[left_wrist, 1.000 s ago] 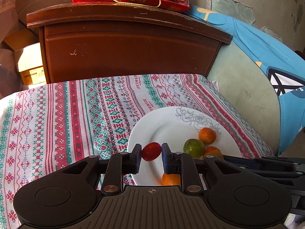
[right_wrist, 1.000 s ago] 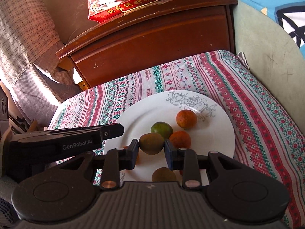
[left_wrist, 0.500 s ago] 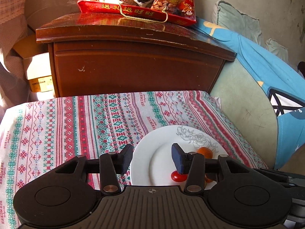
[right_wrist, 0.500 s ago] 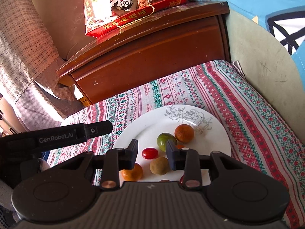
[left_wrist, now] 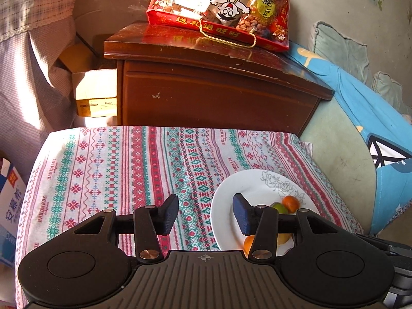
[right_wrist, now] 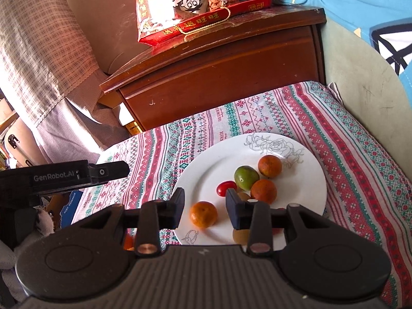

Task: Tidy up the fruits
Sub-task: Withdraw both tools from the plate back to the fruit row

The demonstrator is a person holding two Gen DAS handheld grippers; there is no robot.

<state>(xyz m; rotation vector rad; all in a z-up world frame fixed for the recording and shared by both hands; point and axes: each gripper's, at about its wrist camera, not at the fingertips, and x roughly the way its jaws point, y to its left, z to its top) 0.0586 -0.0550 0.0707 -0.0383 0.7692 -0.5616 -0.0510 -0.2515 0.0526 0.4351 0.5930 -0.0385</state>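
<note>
A white plate (right_wrist: 206, 175) with a rose drawing lies on the patterned tablecloth (left_wrist: 116, 167). On the plate are several fruits: three oranges, the nearest (right_wrist: 203, 214) apart from the rest, a green citrus (right_wrist: 246, 177), a small red tomato (right_wrist: 226, 188) and a brown fruit (right_wrist: 239, 235) half hidden behind a finger. My right gripper (right_wrist: 205, 207) hangs open above the plate's near edge and holds nothing. My left gripper (left_wrist: 206, 215) is open and empty over the cloth, left of the plate (left_wrist: 231, 200). In the right wrist view it shows side-on (right_wrist: 77, 176).
A dark wooden cabinet (left_wrist: 219, 97) stands behind the table with a red snack bag (left_wrist: 221, 7) on top. A cardboard box (left_wrist: 95, 92) and a checked curtain (left_wrist: 33, 51) are at the left. A blue cushion (left_wrist: 360, 95) on a green seat borders the right.
The left gripper let the red tomato go onto the plate, then rose and drew back to the left. The right gripper released the brown fruit onto the plate and lifted away.
</note>
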